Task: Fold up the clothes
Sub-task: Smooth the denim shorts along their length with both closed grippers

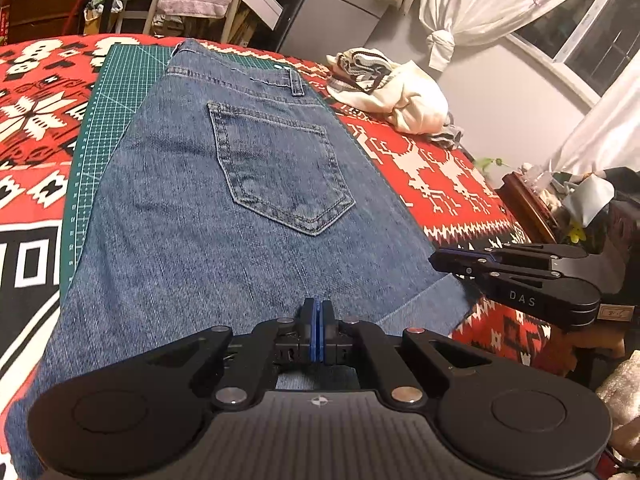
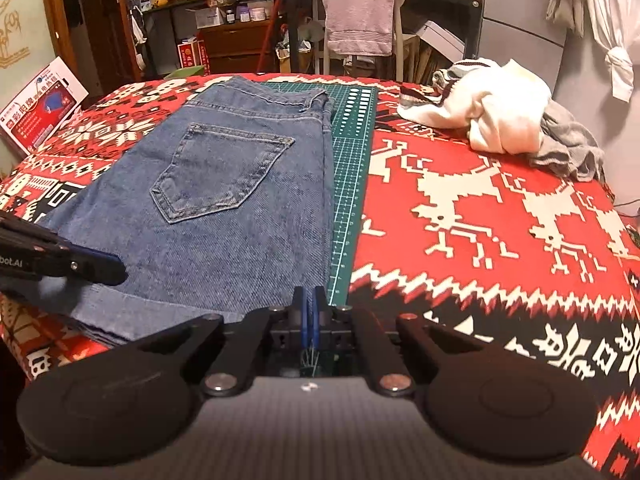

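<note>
Folded blue jeans (image 1: pixel 240 216) lie back pocket up on a green cutting mat (image 1: pixel 116 92), waistband at the far end. My left gripper (image 1: pixel 317 312) is shut, blue pads pressed together with no cloth between them, just over the jeans' near hem. In the right wrist view its tip (image 2: pixel 108 272) sits above the near-left corner of the jeans (image 2: pixel 224 208). My right gripper (image 2: pixel 308 308) is shut too, at the near edge where denim meets the mat (image 2: pixel 344 200). Seen from the left wrist, the right gripper (image 1: pixel 436 258) rests beside the jeans' right hem corner.
A red patterned blanket (image 2: pixel 480 208) covers the table. A heap of white and grey clothes (image 2: pixel 504 120) lies at the far right. Behind the table stand a chair with a pink towel (image 2: pixel 360 12), cluttered shelves and a cardboard box (image 2: pixel 36 108) at the left.
</note>
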`<move>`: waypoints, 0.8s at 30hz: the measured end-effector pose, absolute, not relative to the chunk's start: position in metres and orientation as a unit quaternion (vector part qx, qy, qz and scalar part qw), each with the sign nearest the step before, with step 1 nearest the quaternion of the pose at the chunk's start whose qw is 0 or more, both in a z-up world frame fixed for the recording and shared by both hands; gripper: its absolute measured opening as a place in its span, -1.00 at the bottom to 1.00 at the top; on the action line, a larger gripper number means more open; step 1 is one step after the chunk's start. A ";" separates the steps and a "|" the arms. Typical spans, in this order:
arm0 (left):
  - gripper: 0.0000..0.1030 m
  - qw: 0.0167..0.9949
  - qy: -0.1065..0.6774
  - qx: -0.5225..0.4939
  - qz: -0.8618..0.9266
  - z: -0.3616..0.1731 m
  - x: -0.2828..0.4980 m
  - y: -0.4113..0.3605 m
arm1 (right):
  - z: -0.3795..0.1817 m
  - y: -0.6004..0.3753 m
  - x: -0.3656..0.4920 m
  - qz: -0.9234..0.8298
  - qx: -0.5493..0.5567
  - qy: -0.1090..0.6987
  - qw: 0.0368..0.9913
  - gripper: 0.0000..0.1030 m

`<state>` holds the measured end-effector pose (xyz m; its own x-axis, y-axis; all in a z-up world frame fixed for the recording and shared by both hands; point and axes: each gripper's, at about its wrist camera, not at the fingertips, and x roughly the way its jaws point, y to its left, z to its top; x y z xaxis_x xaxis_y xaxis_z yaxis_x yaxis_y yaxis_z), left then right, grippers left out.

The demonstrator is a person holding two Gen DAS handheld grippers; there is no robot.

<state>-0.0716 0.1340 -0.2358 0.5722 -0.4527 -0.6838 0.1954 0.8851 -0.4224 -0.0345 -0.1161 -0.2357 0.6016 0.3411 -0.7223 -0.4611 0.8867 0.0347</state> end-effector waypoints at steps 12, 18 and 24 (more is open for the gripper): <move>-0.98 0.877 0.418 -0.121 -0.205 -0.226 -0.067 0.114 | -0.218 -0.108 -0.026 0.245 -0.058 0.383 0.889 -0.95; -0.97 0.874 0.425 -0.101 -0.213 -0.232 -0.071 0.104 | -0.230 -0.112 -0.037 0.252 -0.065 0.401 0.879 -0.96; -0.97 0.873 0.427 -0.116 -0.203 -0.233 -0.074 0.112 | -0.228 -0.111 -0.045 0.249 -0.079 0.396 0.880 -0.95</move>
